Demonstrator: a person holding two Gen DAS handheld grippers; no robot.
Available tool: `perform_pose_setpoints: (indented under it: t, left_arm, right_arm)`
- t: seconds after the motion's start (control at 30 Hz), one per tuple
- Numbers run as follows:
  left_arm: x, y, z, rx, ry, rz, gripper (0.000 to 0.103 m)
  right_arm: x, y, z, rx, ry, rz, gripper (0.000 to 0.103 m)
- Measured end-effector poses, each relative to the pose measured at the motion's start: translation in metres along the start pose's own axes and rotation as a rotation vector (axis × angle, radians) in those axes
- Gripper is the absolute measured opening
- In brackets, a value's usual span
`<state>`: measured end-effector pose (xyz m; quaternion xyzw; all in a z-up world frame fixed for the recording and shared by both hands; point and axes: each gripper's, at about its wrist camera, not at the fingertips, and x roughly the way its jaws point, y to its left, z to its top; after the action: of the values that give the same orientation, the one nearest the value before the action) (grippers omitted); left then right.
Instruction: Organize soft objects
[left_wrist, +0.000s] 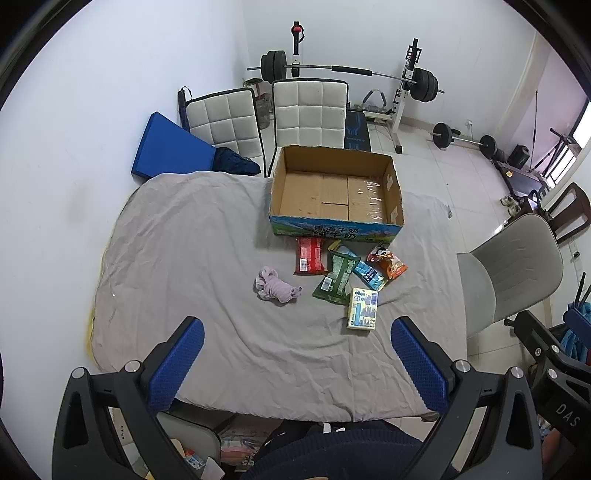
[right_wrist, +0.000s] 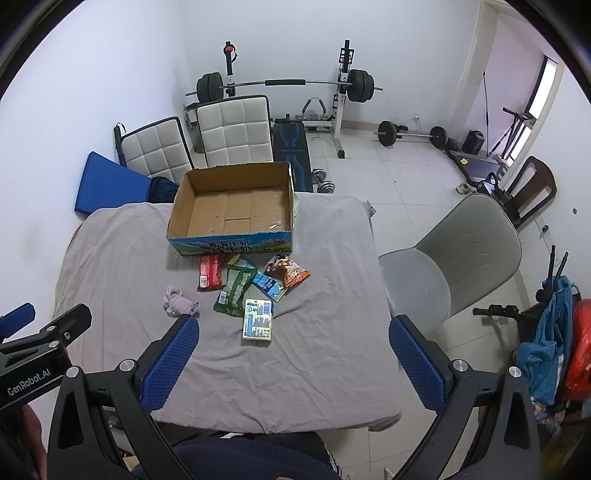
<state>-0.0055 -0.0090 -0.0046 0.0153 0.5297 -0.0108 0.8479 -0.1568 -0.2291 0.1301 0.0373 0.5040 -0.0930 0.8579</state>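
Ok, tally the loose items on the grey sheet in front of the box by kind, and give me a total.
Snack packets: 4 (red, green, blue, orange)
Cartons: 1 (yellow-blue carton)
Cloth bundles: 1 (lilac cloth)
Total: 6

White walls (left_wrist: 110, 92) and a pale tiled floor (right_wrist: 406, 173) are seen. Ahead of the jaws, past the grey-sheeted table (left_wrist: 184, 258), two white quilted chairs (left_wrist: 310, 110) are set before a barbell rack (left_wrist: 402, 77). A blue mat (left_wrist: 170, 147) is leaned left of them. A grey chair (right_wrist: 454, 258) stands right; daylight enters from a far-right window (right_wrist: 546, 81).
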Motion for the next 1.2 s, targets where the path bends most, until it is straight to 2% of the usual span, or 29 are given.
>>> perform_pose_setpoints:
  t: [0.53,1.2]
  left_arm:
    - [-0.006,0.009,0.005,0.008,-0.006,-0.007,0.103]
    - [-0.014,-0.003,0.000,0.017,-0.021,-0.011,0.103]
  right_arm:
    - [0.000,0.000,0.000,0.003,-0.004,-0.007,0.103]
    - [-0.002,-0.001,0.001,0.002,-0.017,-0.010,0.103]
